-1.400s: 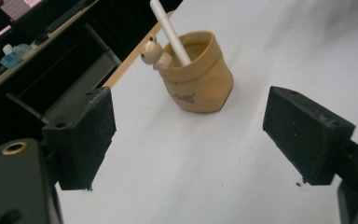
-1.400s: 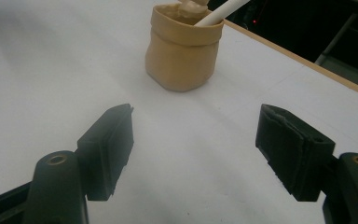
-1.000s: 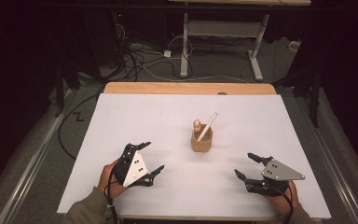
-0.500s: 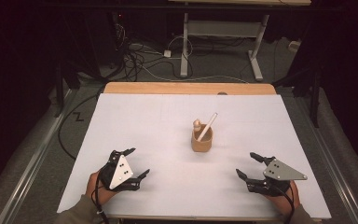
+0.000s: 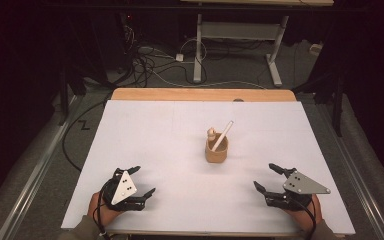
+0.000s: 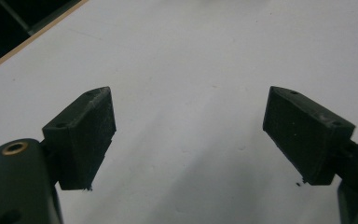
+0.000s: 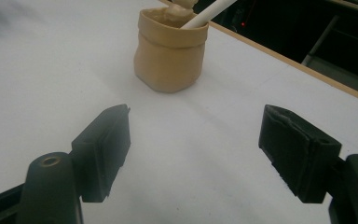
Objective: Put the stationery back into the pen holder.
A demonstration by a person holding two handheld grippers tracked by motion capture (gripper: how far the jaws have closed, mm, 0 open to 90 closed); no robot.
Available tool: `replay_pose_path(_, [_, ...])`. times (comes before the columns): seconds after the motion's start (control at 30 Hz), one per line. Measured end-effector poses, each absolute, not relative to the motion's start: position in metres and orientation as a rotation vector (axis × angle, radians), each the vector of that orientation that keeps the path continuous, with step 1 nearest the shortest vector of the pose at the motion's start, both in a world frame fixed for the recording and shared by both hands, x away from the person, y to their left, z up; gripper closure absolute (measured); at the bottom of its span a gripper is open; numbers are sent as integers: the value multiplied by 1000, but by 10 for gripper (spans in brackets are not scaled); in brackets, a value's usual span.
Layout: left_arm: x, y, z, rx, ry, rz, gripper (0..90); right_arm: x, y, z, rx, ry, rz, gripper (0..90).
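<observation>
A tan pouch-like cup (image 5: 216,150) stands upright near the middle of the white table (image 5: 170,130), holding a white stick (image 5: 223,135) that leans to the right and a small tan figure (image 5: 211,133). In the right gripper view the cup (image 7: 170,51) lies ahead of the jaws, a little left of centre, with the stick (image 7: 209,11) rising from it. My left gripper (image 5: 142,181) rests low at the front left, open and empty. My right gripper (image 5: 267,178) sits at the front right, open too, with nothing between its jaws. Both stand well short of the cup.
A wooden strip (image 5: 200,94) runs along the table's far edge. Beyond it are cables (image 5: 150,60) on the floor and the white legs of another desk (image 5: 240,45). Metal rails flank the table on both sides.
My left gripper has drawn back toward the front left edge of the table. The right gripper has barely moved. The cup and stick stay put.
</observation>
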State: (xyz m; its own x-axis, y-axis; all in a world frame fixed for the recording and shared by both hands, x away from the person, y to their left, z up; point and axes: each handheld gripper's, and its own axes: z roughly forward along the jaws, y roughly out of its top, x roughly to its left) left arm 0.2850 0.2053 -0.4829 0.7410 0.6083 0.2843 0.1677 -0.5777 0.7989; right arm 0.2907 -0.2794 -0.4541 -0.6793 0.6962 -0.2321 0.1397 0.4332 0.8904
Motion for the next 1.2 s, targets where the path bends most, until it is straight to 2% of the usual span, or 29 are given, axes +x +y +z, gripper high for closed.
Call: replay_pose_path(1.2, [293,204,-482,2128,575,701,163,294,-282,-457,718,2105,1215,256])
